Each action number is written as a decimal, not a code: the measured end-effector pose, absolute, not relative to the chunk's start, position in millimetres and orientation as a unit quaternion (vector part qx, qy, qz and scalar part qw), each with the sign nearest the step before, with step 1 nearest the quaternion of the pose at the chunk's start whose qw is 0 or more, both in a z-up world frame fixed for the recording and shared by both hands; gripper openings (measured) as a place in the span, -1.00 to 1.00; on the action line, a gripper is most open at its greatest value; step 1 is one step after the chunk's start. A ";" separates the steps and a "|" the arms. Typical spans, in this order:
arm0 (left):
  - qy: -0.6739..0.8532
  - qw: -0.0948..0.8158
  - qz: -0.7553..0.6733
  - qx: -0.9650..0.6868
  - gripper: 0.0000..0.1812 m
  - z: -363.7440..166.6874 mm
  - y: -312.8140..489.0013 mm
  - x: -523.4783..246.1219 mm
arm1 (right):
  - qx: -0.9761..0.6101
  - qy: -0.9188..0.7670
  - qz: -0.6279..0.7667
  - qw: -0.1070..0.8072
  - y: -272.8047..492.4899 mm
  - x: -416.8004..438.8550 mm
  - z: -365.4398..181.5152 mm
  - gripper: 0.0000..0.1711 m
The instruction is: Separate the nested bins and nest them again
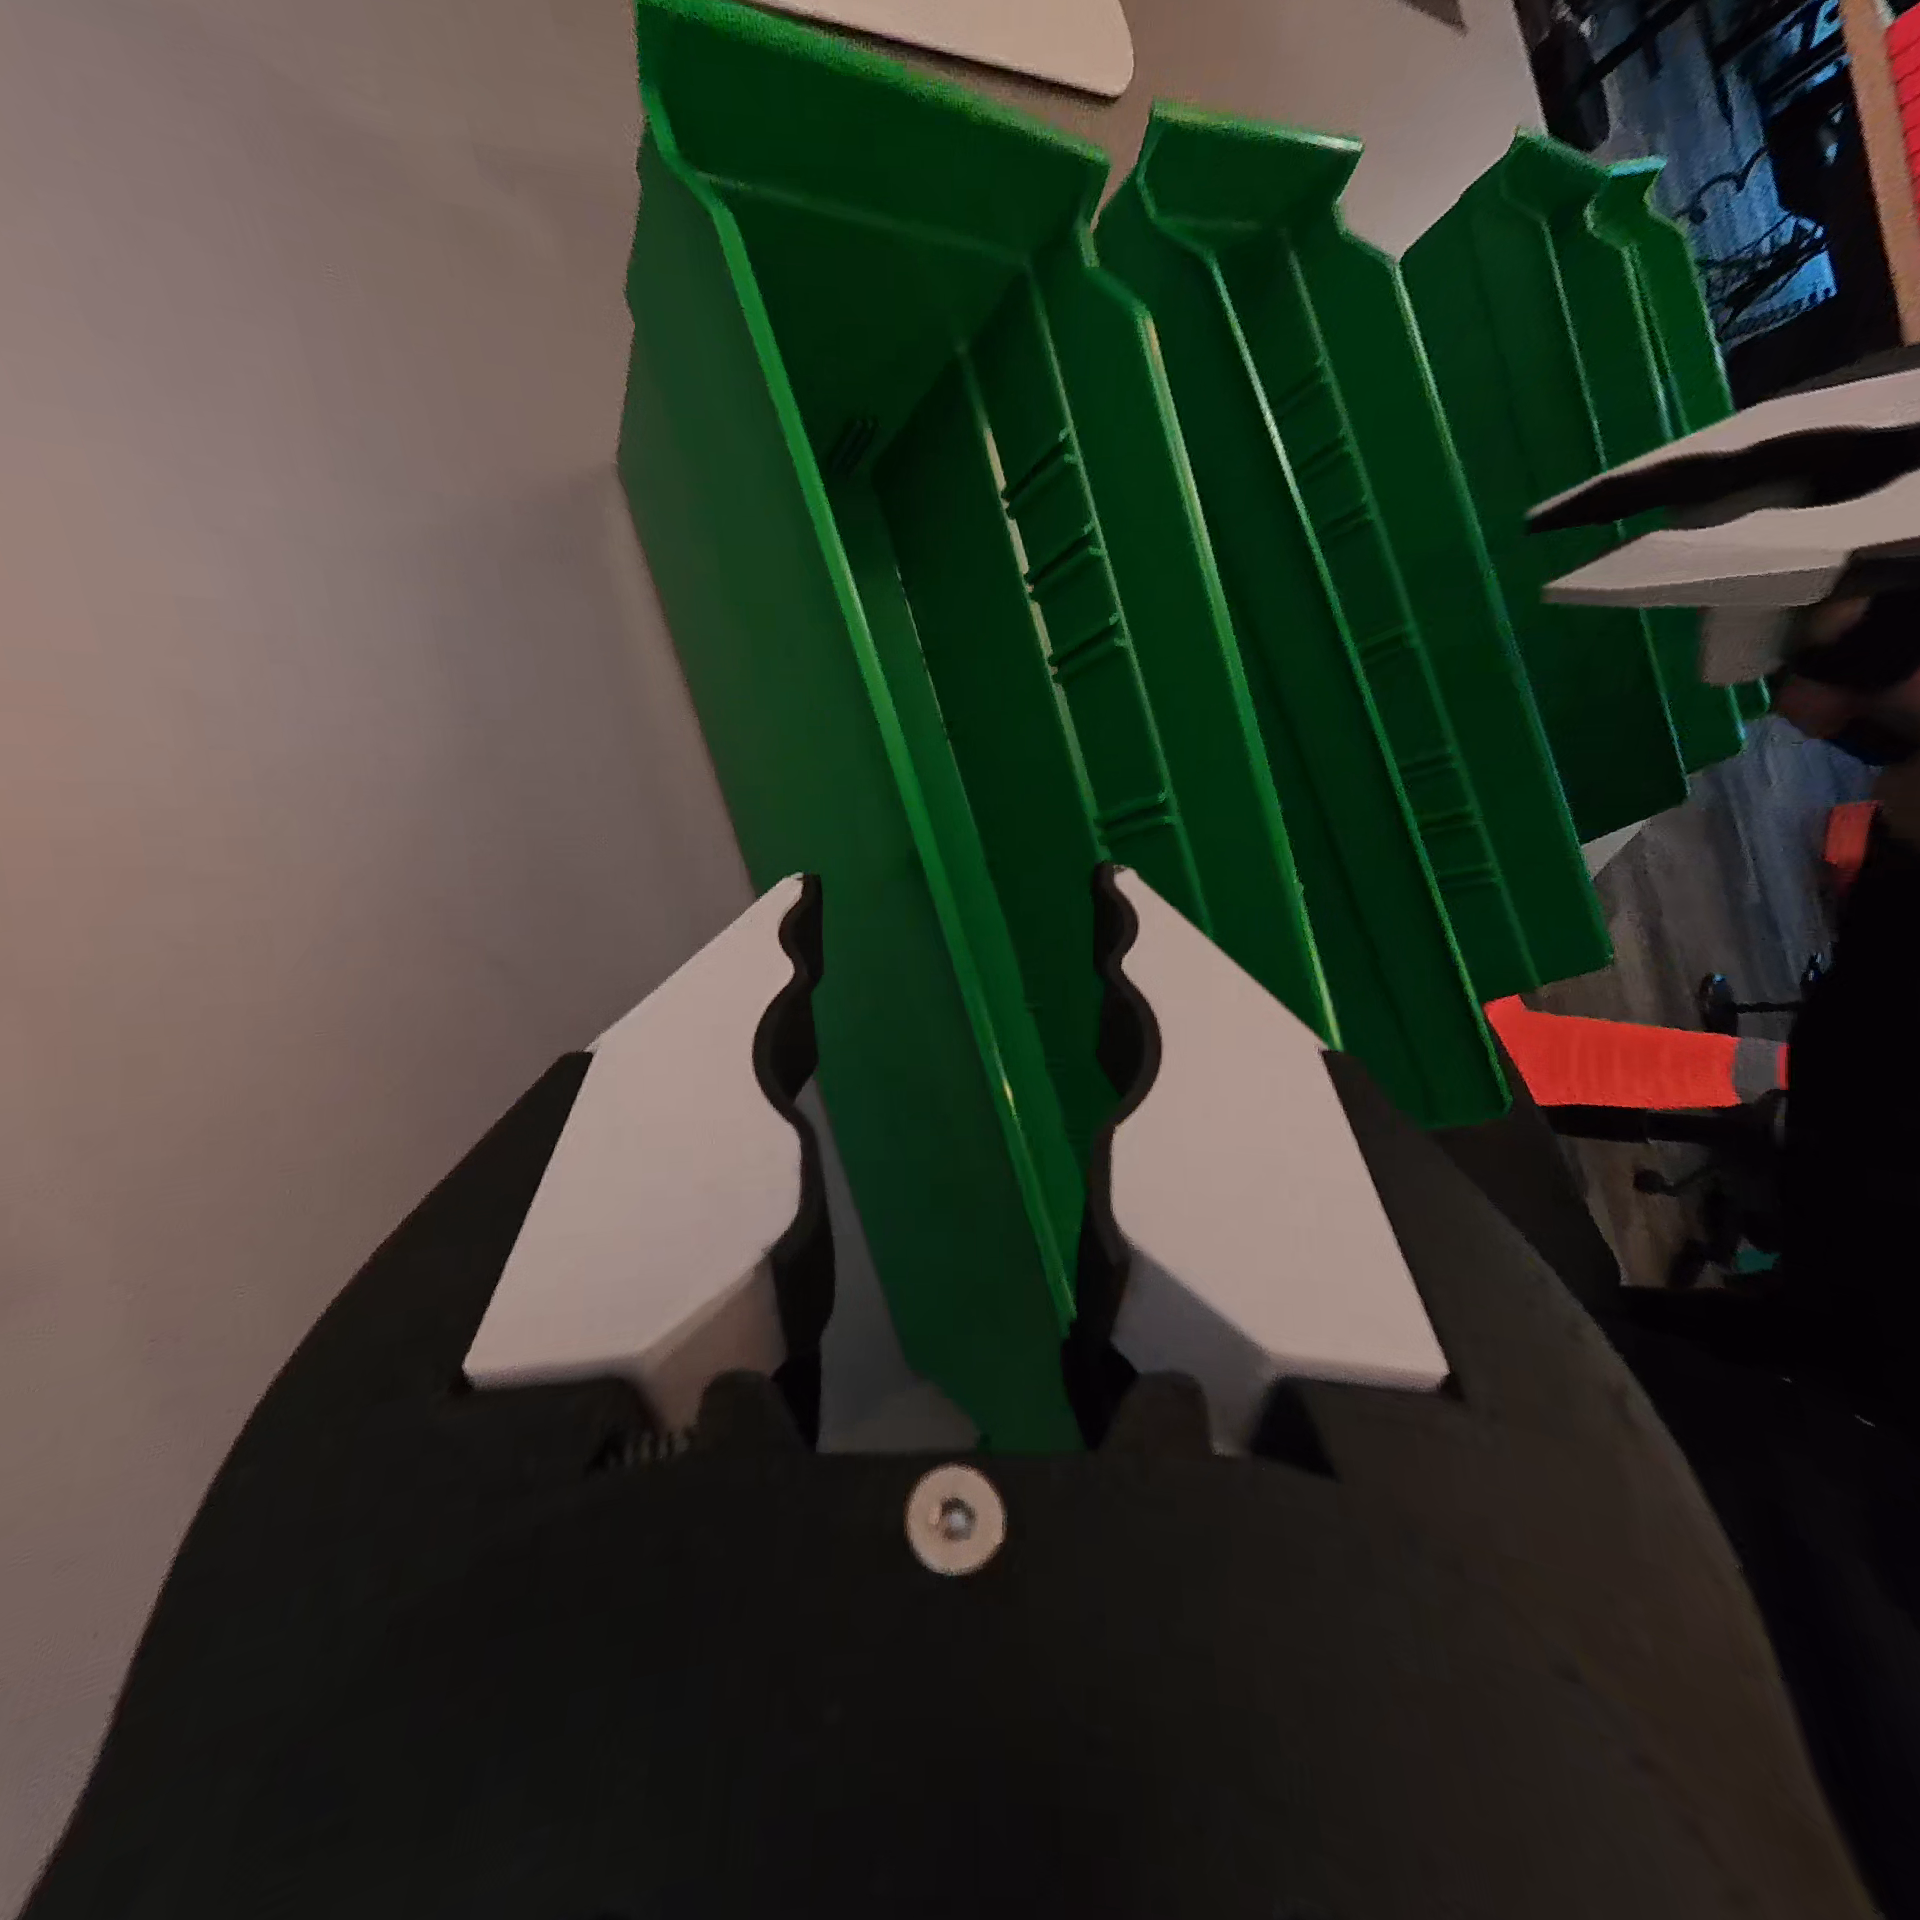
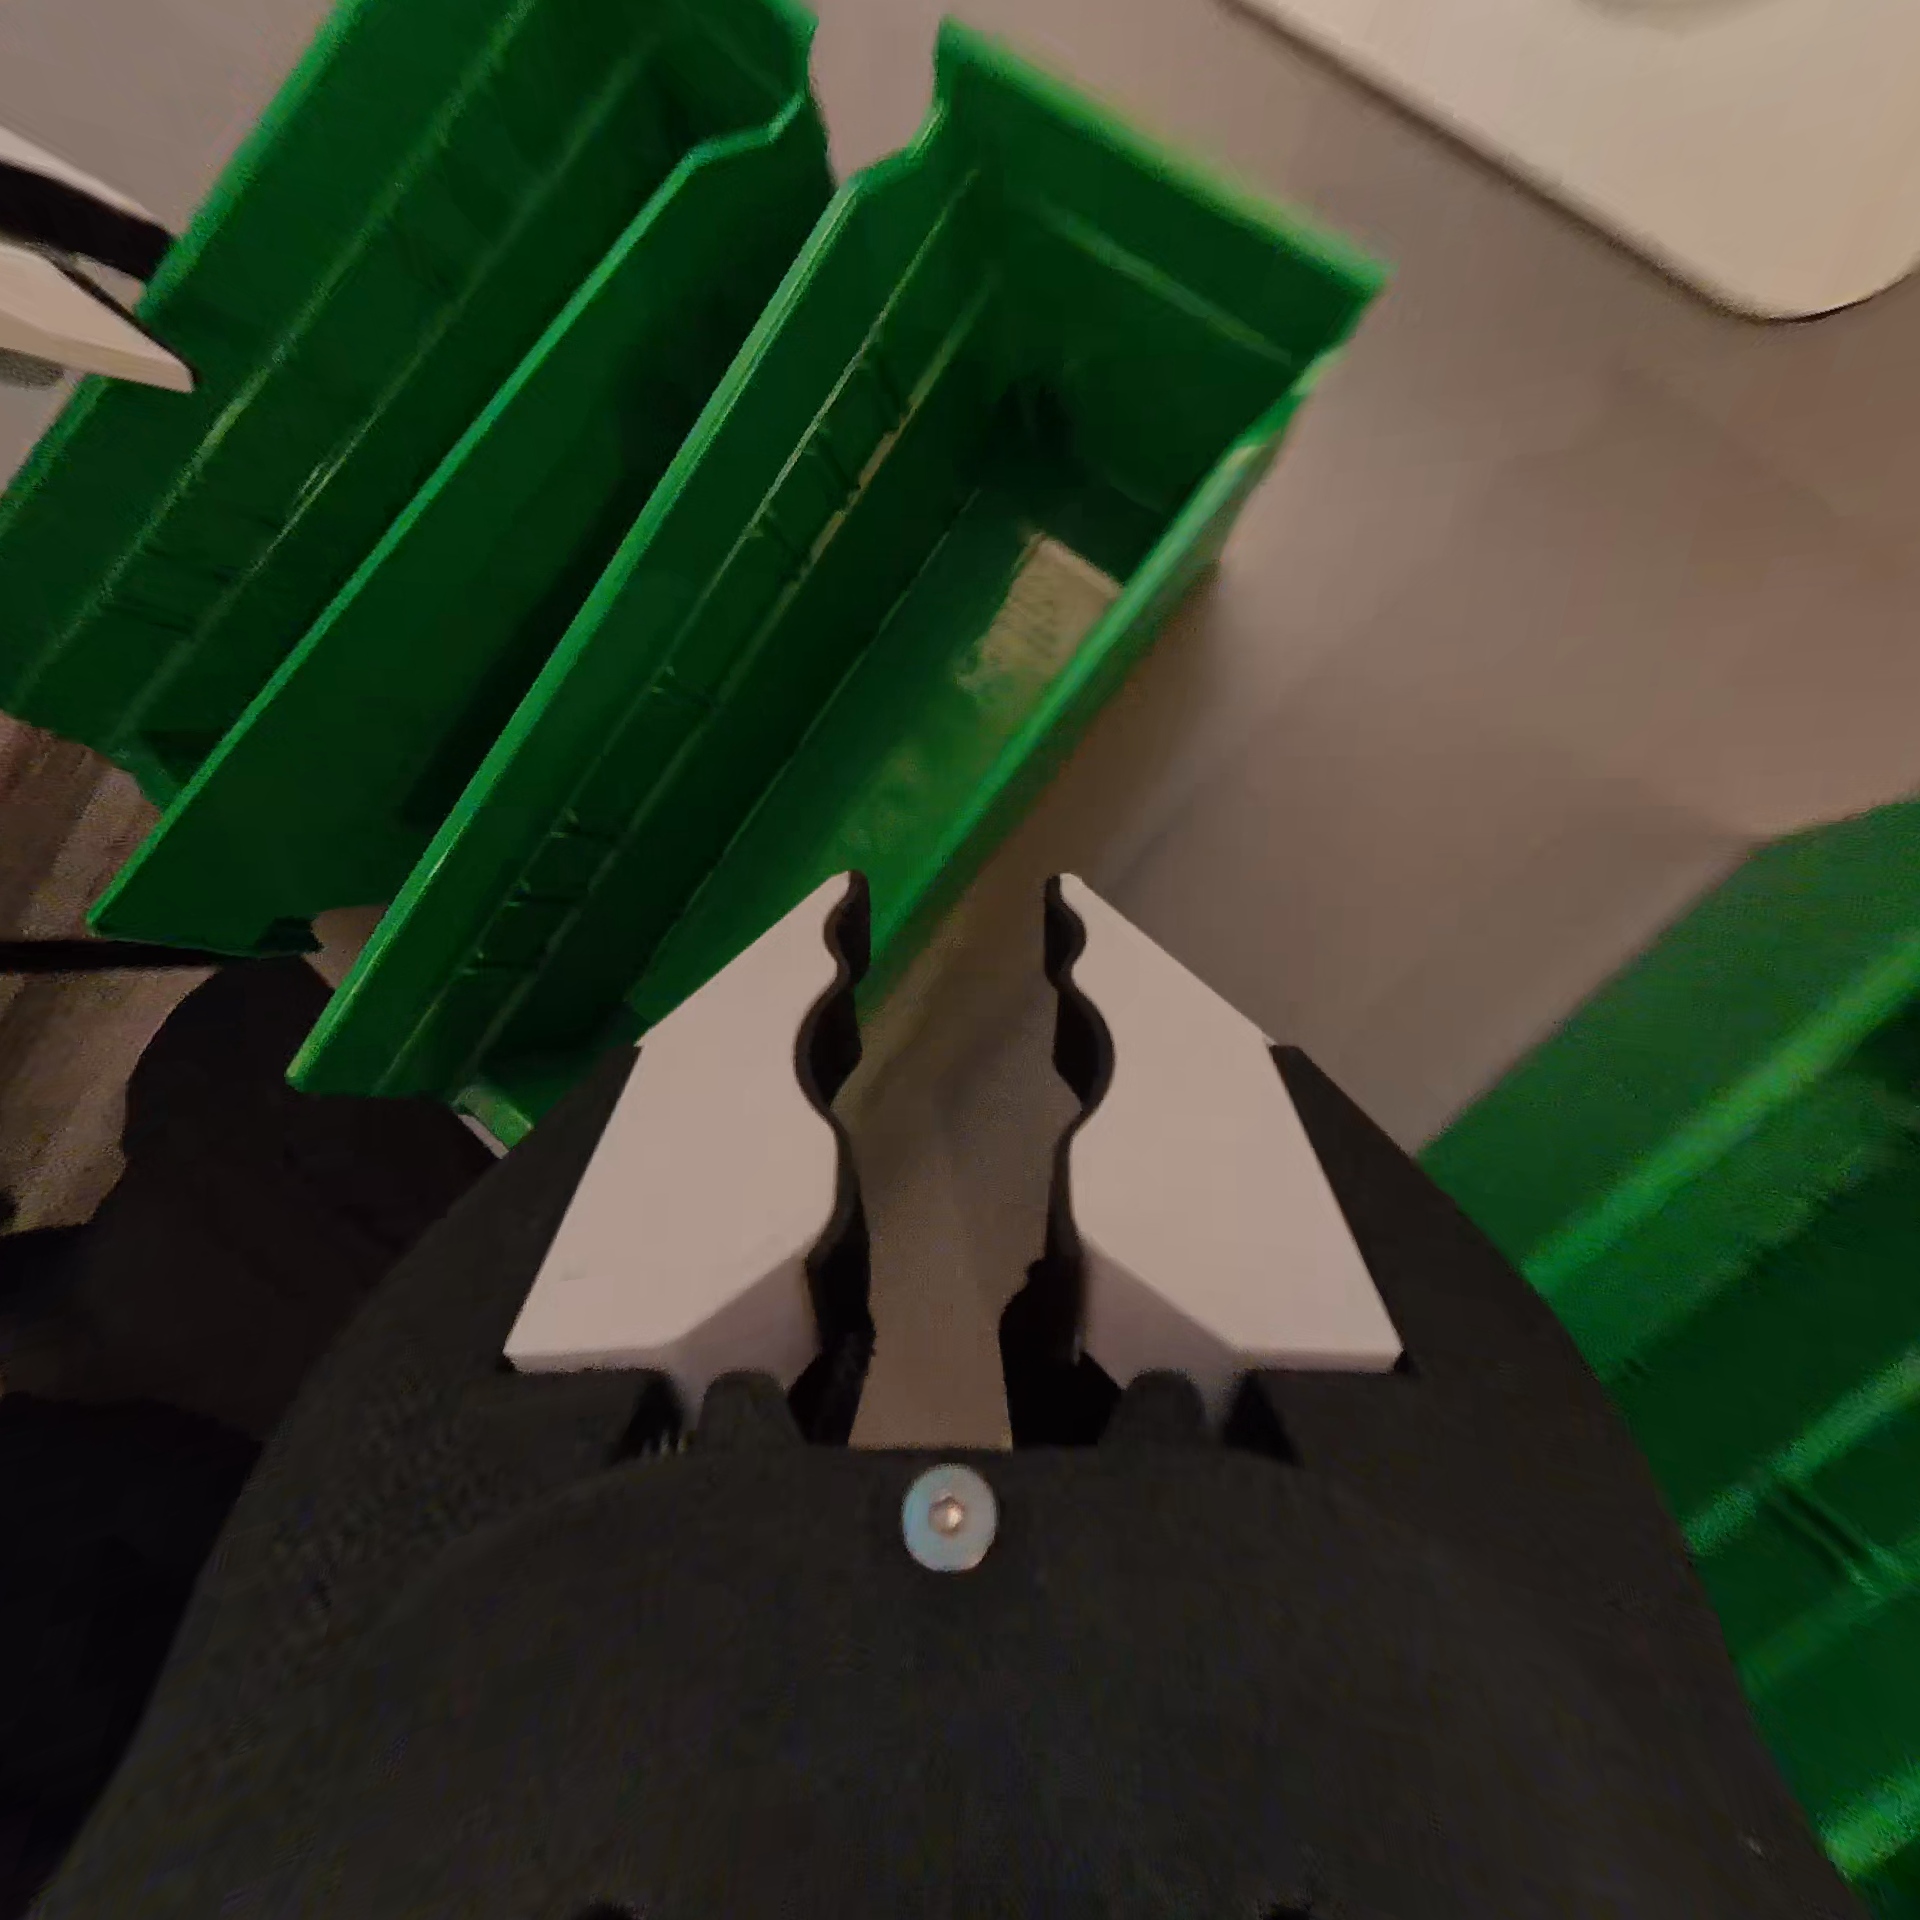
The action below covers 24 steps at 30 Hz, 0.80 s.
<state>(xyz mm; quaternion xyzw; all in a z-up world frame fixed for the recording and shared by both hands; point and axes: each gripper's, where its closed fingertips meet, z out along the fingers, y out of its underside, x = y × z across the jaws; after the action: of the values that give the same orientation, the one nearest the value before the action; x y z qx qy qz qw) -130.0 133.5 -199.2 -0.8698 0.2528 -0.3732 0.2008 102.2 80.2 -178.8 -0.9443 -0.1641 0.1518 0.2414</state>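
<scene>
Several green plastic bins stand side by side on a grey table. My left gripper (image 1: 956, 894) is shut on the long side wall of the leftmost bin (image 1: 831, 436), with the wall running between its jaws. A second bin (image 1: 1299, 540) and a third (image 1: 1538, 395) stand to its right. My right gripper (image 2: 956, 894) is open and empty, just off the near right corner of the rightmost bin in the row (image 2: 987, 520), with bare table showing between its fingers. It also shows in the left wrist view (image 1: 1714, 540). The left gripper shows far left in the right wrist view (image 2: 94, 322).
Another green bin (image 2: 1714, 1299), blurred, stands close on the right of my right gripper. A white rounded board (image 2: 1662, 156) lies on the table beyond the bins. A person's orange sleeve (image 1: 1631, 1060) and dark clutter are past the table's right edge.
</scene>
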 end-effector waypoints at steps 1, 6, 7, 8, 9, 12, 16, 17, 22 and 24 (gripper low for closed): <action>0.250 0.206 -0.374 -0.869 -0.44 -197.2 135.1 -131.5 | -0.942 -0.156 0.140 0.261 78.2 114.0 -167.4 -0.57; 0.240 0.219 -0.381 -0.866 -0.46 -193.7 140.4 -136.0 | -0.947 -0.057 0.032 0.316 57.9 213.9 -129.9 0.01; 0.239 0.219 -0.383 -0.865 -0.46 -193.8 141.0 -136.0 | -0.948 -0.039 0.022 0.316 51.2 231.7 -128.5 0.00; 0.239 0.220 -0.384 -0.865 -0.46 -194.1 141.5 -135.7 | -0.951 -0.024 0.017 0.308 43.5 246.9 -130.6 -0.01; 0.238 0.219 -0.385 -0.864 -0.46 -195.0 141.5 -135.6 | -0.954 -0.011 0.014 0.299 35.8 260.2 -134.9 -0.02; 0.239 0.215 -0.384 -0.865 -0.46 -198.2 141.8 -136.7 | -0.960 0.018 0.001 0.280 16.0 292.6 -148.0 -0.07; 0.231 0.223 -0.385 -0.865 -0.46 -197.2 146.2 -144.7 | -0.956 0.050 -0.037 0.286 -0.4 350.2 -146.0 0.10; 0.227 0.224 -0.388 -0.865 -0.47 -196.5 147.3 -146.5 | -0.957 0.057 -0.038 0.281 -3.4 362.7 -147.7 0.19; 0.218 0.226 -0.396 -0.863 -0.48 -195.8 150.2 -149.5 | -0.977 0.031 -0.031 0.210 -14.4 385.1 -181.4 0.57; 0.219 0.226 -0.394 -0.864 -0.48 -196.5 150.2 -149.5 | -0.983 0.024 -0.025 0.178 -19.2 387.0 -199.3 0.63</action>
<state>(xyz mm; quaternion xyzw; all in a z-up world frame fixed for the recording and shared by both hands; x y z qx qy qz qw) -149.5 150.2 -196.5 -0.8636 0.2186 -0.3939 0.2263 387.0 -19.2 -199.3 -0.9833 0.0243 -0.0251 0.1783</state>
